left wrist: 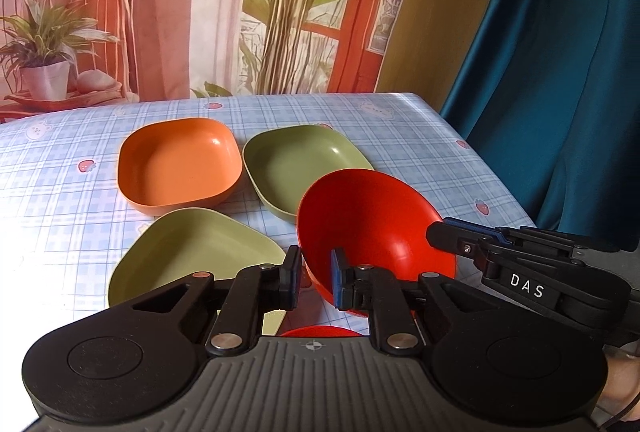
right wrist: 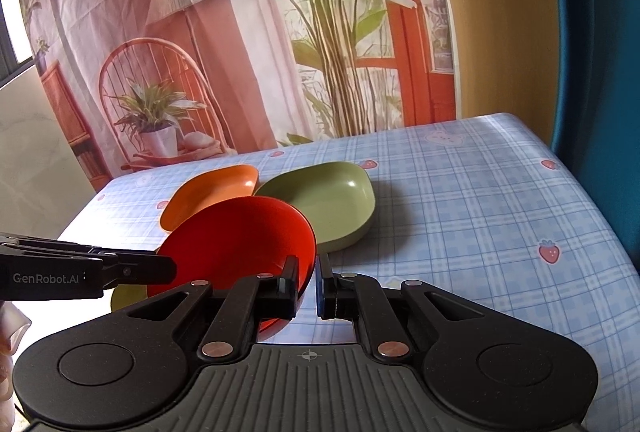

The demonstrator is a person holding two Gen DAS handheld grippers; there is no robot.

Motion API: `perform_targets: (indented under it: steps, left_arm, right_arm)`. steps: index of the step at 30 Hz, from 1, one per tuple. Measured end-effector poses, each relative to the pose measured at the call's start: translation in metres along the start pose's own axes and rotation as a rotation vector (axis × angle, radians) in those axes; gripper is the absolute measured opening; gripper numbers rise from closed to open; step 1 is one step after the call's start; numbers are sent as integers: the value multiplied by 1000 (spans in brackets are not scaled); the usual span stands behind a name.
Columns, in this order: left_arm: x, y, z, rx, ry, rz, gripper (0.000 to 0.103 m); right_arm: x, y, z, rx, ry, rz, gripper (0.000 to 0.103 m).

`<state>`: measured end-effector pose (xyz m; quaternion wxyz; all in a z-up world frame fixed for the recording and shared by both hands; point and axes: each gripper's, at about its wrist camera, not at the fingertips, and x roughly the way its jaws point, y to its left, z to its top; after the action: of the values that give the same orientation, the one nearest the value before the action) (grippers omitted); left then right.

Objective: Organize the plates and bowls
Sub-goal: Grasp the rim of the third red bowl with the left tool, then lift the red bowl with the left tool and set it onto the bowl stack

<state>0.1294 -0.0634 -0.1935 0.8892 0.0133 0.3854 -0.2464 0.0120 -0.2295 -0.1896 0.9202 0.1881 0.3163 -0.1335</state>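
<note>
A red round bowl (left wrist: 372,220) is held tilted above the table between both grippers. My left gripper (left wrist: 316,280) has its jaws on either side of the bowl's near-left rim. My right gripper (right wrist: 308,286) straddles the opposite rim of the bowl (right wrist: 240,236); a small gap shows beside its right pad. An orange square dish (left wrist: 180,163), a dark green dish (left wrist: 304,163) and a light green dish (left wrist: 192,252) lie on the table. Another red piece (left wrist: 320,332) peeks out under the left gripper, mostly hidden.
The table has a blue plaid cloth (right wrist: 480,211) with strawberries. Its right edge (left wrist: 500,183) meets a teal curtain (left wrist: 560,71). A printed backdrop (left wrist: 200,11) hangs behind the far edge. The right half of the table (right wrist: 460,252) holds no dishes.
</note>
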Motion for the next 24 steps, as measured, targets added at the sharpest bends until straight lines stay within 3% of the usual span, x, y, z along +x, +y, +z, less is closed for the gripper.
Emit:
perform_targets:
  steps: [12, 24]
  left_arm:
    - [-43, 12, -17, -32, -34, 20, 17]
    - [-57, 23, -39, -65, 0, 14, 17]
  right_arm:
    - [-29, 42, 0, -64, -21, 37, 9]
    - [-43, 63, -12, -92, 10, 70, 9]
